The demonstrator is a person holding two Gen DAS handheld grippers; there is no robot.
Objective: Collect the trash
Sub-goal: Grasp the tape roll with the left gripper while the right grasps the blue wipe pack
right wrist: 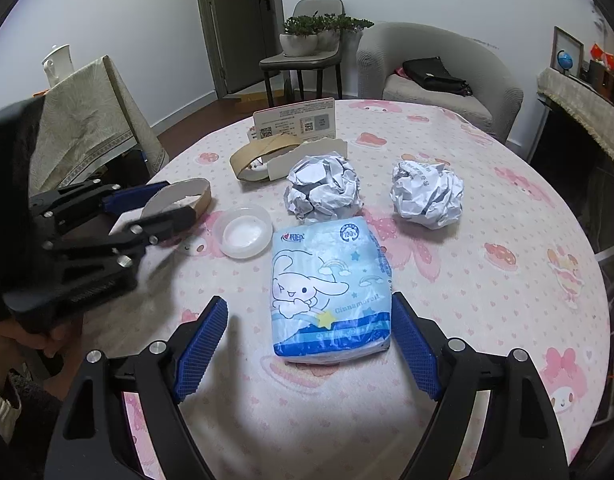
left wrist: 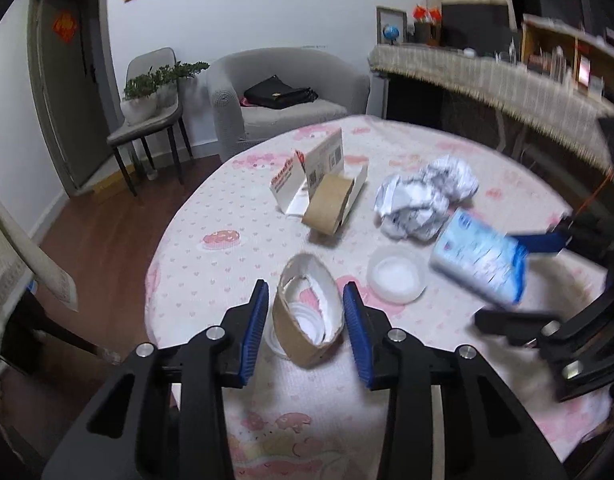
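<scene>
My left gripper is open around a squashed brown cardboard tape core on the table; the pads do not touch it. It also shows in the right wrist view, with the left gripper beside it. My right gripper is open around a blue tissue pack, which is blurred in the left wrist view. Two crumpled paper balls, a clear plastic lid and a second cardboard ring lie beyond.
An open white carton stands at the far side of the round table with its pink cloth. A grey armchair, a chair with plants and a covered sideboard stand around it.
</scene>
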